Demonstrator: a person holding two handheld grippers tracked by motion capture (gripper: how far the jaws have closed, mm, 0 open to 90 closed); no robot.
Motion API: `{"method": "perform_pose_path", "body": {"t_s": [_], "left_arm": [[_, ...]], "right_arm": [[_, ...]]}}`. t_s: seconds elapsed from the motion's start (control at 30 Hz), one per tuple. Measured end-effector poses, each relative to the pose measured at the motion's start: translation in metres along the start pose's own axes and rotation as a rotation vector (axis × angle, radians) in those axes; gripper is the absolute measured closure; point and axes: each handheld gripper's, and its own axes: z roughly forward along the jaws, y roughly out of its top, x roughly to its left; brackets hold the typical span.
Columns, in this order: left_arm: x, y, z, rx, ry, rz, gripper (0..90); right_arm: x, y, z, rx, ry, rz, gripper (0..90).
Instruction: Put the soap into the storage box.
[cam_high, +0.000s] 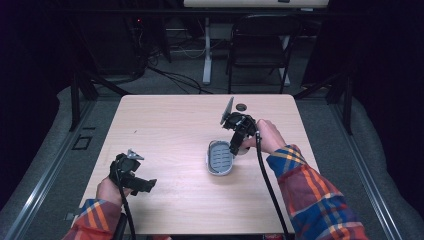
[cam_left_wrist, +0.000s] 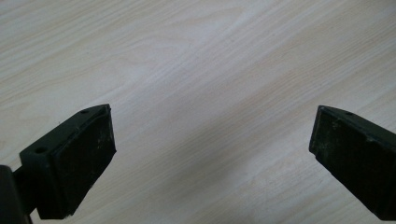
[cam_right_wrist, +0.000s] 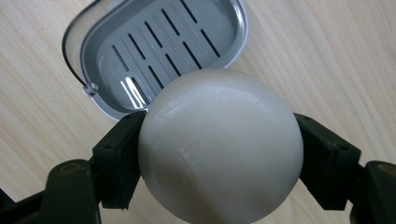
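In the high view the right gripper (cam_high: 235, 148) hangs at the right edge of the grey soap dish (cam_high: 220, 158) on the table (cam_high: 170, 125). In the left gripper view the left gripper (cam_left_wrist: 212, 149) gapes wide over bare wood. In the right gripper view both pads clamp a round white soap (cam_right_wrist: 219, 144) above the dish

You have one round soap (cam_right_wrist: 219, 144), one grey soap dish (cam_high: 220, 157), two tools and one worktop (cam_high: 175, 130).
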Motion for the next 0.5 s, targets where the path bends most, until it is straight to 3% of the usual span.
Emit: {"method": "perform_pose_path", "body": {"t_s": [0.5], "left_arm": [[0.001,-0.002,-0.001,0.001,-0.002,-0.001,0.1]], "right_arm": [[0.015,0.027,0.01,0.02,0.021,-0.045,24.5]]}}
